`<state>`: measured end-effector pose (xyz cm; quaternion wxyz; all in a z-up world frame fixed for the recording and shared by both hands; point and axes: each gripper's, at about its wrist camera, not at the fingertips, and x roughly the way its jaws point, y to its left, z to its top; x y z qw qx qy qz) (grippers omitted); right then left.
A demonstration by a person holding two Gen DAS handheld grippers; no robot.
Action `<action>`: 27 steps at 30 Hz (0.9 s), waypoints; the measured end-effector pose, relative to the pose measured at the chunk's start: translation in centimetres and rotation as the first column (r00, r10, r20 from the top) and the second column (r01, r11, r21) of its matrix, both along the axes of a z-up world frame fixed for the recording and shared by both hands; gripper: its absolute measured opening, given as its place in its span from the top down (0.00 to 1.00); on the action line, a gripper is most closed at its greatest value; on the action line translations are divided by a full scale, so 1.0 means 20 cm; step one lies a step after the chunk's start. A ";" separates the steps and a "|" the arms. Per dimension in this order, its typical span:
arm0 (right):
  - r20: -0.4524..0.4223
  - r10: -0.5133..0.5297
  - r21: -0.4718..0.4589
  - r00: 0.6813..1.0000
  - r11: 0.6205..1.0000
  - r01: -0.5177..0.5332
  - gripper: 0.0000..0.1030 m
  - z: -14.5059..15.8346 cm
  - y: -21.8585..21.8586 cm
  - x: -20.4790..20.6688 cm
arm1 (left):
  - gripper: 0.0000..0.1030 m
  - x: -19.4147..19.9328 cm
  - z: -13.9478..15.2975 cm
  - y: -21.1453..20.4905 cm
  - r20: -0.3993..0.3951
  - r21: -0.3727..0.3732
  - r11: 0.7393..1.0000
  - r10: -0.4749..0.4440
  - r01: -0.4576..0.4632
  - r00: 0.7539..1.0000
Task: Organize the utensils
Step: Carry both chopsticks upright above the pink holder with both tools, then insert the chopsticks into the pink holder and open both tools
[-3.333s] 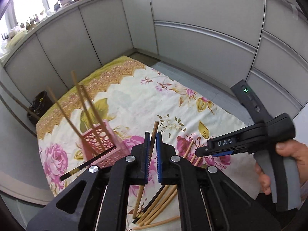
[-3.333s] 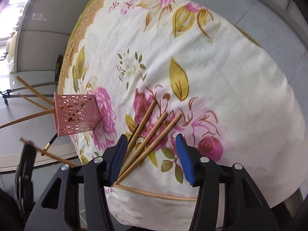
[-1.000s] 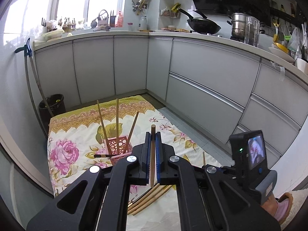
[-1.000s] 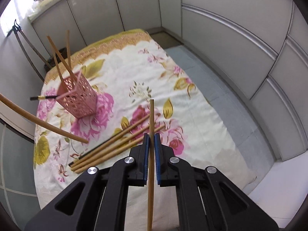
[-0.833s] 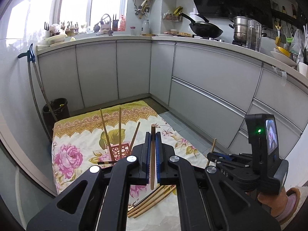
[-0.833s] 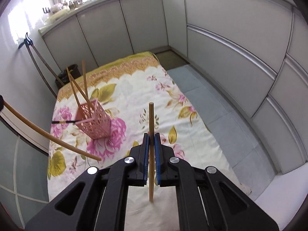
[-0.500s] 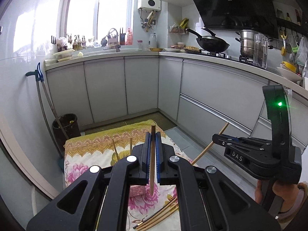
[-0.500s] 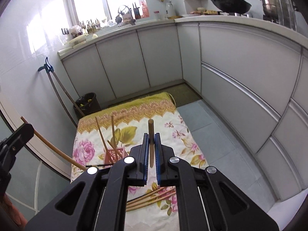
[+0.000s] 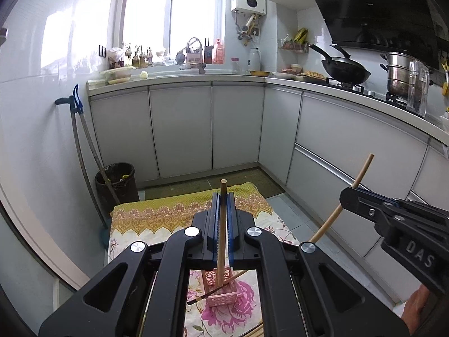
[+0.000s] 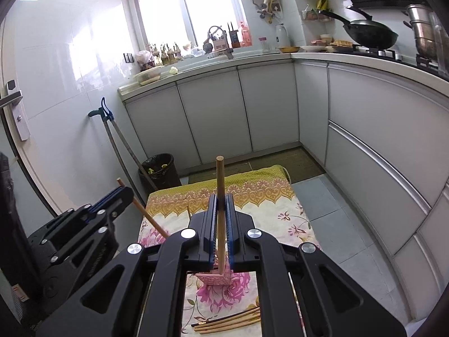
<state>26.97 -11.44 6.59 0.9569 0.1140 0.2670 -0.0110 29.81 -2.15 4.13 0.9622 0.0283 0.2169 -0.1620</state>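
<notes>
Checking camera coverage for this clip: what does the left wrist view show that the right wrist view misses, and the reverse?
Left wrist only: a dark chopstick lying across the pink holder.
Right wrist only: loose chopsticks lying on the floral cloth, and a door handle.
Both: each tool shut on a wooden chopstick, the holder below.

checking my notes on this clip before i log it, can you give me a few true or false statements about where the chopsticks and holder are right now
1. Each gripper is shut on one wooden chopstick. True: left gripper holds a chopstick, right gripper holds another chopstick.
2. The pink holder lies tipped on its side. False: it stands upright on the floral cloth.
3. Loose chopsticks remain on the cloth. True.
4. The holder is empty. False: a dark-tipped stick rests in it.
5. The bin is on the counter. False: on the floor.
</notes>
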 end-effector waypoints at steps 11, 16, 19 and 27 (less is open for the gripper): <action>-0.043 0.036 0.042 0.998 0.999 -0.034 0.94 -0.23 0.04 0.17 | 0.95 0.28 -0.38 0.08 -0.159 -0.035 0.996 0.081 -0.087 0.984; -0.056 0.036 0.036 0.998 0.999 -0.034 0.94 -0.30 0.05 0.23 | 0.95 0.29 -0.38 0.15 -0.175 -0.075 0.992 0.085 -0.100 0.981; -0.054 0.043 0.035 0.998 0.999 -0.041 0.94 -0.33 0.09 0.25 | 0.94 0.25 -0.32 0.20 -0.140 -0.116 0.987 0.092 -0.109 0.986; -0.054 0.046 -0.010 0.997 0.999 -0.046 0.94 -0.49 0.17 0.35 | 0.89 0.07 -0.19 0.34 -0.039 -0.228 0.968 0.094 -0.101 0.995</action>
